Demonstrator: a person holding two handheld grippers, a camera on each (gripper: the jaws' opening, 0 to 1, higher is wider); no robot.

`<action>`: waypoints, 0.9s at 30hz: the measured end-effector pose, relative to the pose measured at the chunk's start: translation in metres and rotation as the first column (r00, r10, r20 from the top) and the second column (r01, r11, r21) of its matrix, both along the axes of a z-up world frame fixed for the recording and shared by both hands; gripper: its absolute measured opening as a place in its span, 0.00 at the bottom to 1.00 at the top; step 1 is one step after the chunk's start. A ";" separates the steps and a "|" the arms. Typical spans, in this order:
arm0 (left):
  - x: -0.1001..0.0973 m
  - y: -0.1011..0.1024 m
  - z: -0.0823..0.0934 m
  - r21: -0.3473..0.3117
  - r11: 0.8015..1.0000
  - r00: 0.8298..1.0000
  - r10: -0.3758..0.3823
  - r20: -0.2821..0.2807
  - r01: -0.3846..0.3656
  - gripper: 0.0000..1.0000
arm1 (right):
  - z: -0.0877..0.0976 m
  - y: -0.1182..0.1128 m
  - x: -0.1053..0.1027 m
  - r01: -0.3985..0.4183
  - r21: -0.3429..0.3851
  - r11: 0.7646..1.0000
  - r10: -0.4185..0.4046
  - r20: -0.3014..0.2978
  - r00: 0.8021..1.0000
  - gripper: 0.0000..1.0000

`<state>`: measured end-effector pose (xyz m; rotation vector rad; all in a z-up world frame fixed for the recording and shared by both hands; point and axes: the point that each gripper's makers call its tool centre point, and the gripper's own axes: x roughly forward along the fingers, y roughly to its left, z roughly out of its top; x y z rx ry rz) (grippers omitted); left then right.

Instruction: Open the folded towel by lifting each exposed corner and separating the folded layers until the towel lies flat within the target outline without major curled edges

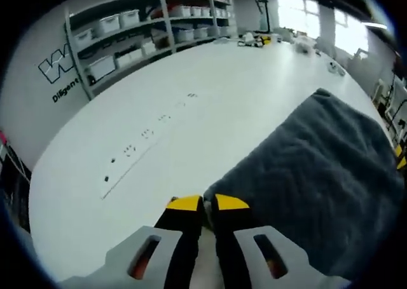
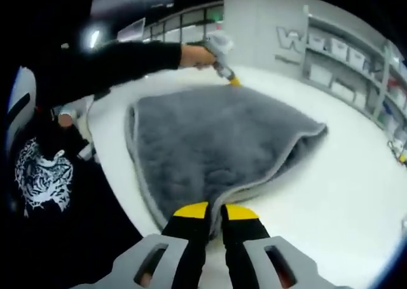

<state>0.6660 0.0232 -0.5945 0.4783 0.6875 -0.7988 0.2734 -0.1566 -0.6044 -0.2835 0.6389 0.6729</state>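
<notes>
In the left gripper view, your left claw (image 1: 208, 204) sits at the bottom centre, its yellow-tipped jaws together on the towel's (image 1: 318, 181) corner. The grey towel spreads over the lower right of the white worktop (image 1: 210, 105); shelves (image 1: 146, 28) stand at the upper left.

In the right gripper view, your right claw (image 2: 215, 211) at the bottom centre is clamped on the towel's (image 2: 216, 136) near edge. The towel fills mid-frame, layers parting at right. At top centre, your left claw (image 2: 234, 81) touches its far corner.
</notes>
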 end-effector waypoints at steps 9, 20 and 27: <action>0.008 -0.024 -0.002 0.176 0.980 0.995 -0.094 -0.020 0.096 0.04 | 0.000 0.027 -0.005 -0.075 -0.026 0.997 0.074 -0.018 0.997 0.04; 0.023 -0.068 -0.002 0.280 0.947 0.984 -0.172 0.034 0.156 0.04 | 0.002 0.064 -0.004 0.003 0.066 0.998 -0.003 0.003 1.000 0.04; 0.030 -0.096 0.000 0.324 0.923 0.968 -0.241 0.063 0.209 0.04 | 0.002 0.086 -0.004 -0.053 0.032 0.998 0.052 0.044 0.998 0.04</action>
